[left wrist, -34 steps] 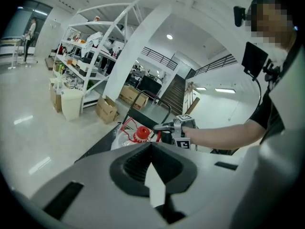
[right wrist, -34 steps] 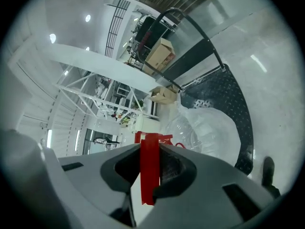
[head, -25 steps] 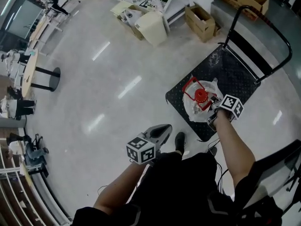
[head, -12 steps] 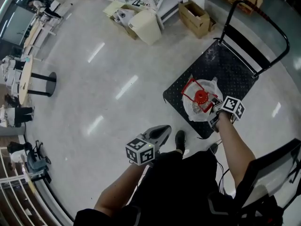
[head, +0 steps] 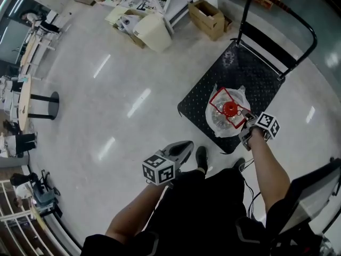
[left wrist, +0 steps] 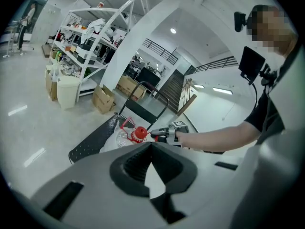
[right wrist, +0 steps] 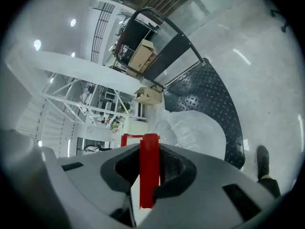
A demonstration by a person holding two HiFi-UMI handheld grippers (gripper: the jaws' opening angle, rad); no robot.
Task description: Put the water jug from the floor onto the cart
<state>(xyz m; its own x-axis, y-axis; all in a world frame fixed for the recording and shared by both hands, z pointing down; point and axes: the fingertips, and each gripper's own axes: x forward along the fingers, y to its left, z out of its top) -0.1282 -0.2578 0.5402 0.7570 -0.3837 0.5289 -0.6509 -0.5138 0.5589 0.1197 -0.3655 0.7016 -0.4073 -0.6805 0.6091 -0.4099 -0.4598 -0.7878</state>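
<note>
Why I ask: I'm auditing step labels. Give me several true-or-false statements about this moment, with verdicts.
The right gripper is shut on a red handle. True.
The water jug stands on the floor beside the cart. False: it is over the cart's black deck.
The left gripper grips the jug's cap. False: it is shut on nothing, apart from the jug.
Cardboard boxes lie beyond the cart. True.
The cap is blue. False: it is red.
</note>
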